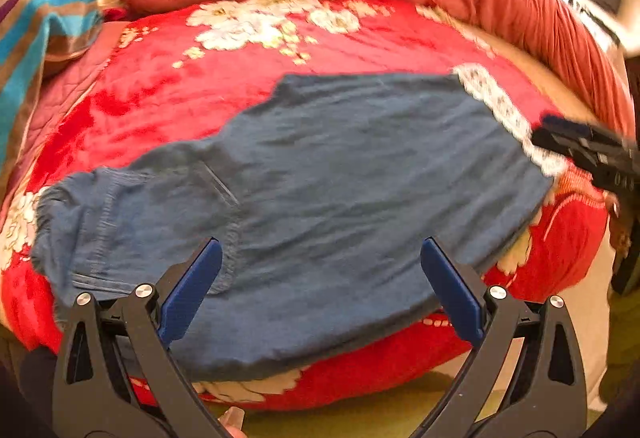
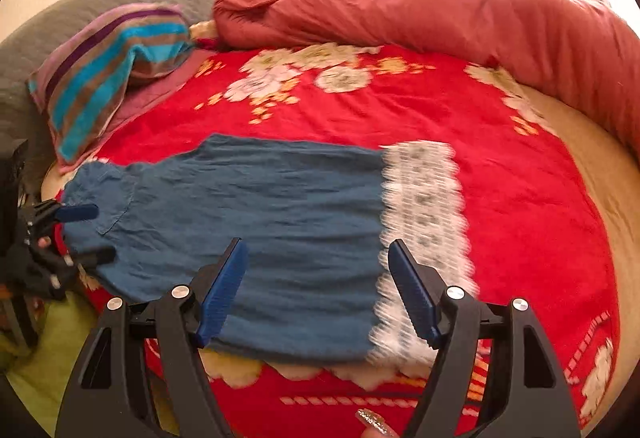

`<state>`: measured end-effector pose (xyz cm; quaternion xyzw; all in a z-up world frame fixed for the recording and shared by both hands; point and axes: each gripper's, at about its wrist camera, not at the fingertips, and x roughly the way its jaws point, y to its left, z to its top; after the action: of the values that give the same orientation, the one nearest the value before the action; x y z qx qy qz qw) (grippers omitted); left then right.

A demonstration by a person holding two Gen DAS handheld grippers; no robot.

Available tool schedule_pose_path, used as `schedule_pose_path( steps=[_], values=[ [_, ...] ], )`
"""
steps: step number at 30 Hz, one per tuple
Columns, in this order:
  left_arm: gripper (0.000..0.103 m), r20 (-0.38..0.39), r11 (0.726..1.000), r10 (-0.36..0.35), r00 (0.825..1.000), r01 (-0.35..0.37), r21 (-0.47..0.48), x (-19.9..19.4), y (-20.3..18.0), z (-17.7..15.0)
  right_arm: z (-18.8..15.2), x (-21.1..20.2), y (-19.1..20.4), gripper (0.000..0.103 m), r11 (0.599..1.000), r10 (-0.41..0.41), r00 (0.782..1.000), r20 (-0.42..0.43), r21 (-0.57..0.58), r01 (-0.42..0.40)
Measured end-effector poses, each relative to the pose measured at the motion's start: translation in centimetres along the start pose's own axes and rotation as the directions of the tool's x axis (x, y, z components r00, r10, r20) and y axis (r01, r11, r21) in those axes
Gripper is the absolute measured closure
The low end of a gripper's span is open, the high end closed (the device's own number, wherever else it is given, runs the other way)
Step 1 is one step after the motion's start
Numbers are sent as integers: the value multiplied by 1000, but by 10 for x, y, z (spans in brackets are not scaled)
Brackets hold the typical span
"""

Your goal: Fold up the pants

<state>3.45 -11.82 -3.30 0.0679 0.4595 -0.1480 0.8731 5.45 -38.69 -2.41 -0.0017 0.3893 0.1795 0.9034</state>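
We see blue pants (image 1: 320, 177) flat on red floral blanket (image 1: 160, 97); our left gripper (image 1: 320, 266) and right gripper (image 2: 316, 266) both gape wide above them, holding nothing.

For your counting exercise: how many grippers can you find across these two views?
2. The left gripper hovers open over the waist end of the blue pants; the right gripper hovers open near the pants' white lace hem. Neither holds anything.
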Motion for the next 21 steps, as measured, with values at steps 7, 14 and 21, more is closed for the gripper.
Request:
schedule_pose_path(
  steps=[7,14,21],
  values=[
    [10,-106,998,48,993,-44,43,31,-5,-10,-13,54,15,32,999,-35,988,-153,-29,31],
    [10,-101,1000,16,995,-14,24,30,1,-13,-15,49,8,31,999,-6,989,-145,33,11],
    [10,-4,1000,-23,1000,23,6,2,0,-8,-10,4,-14,31,996,-33,998,-55,78,37]
  ],
)
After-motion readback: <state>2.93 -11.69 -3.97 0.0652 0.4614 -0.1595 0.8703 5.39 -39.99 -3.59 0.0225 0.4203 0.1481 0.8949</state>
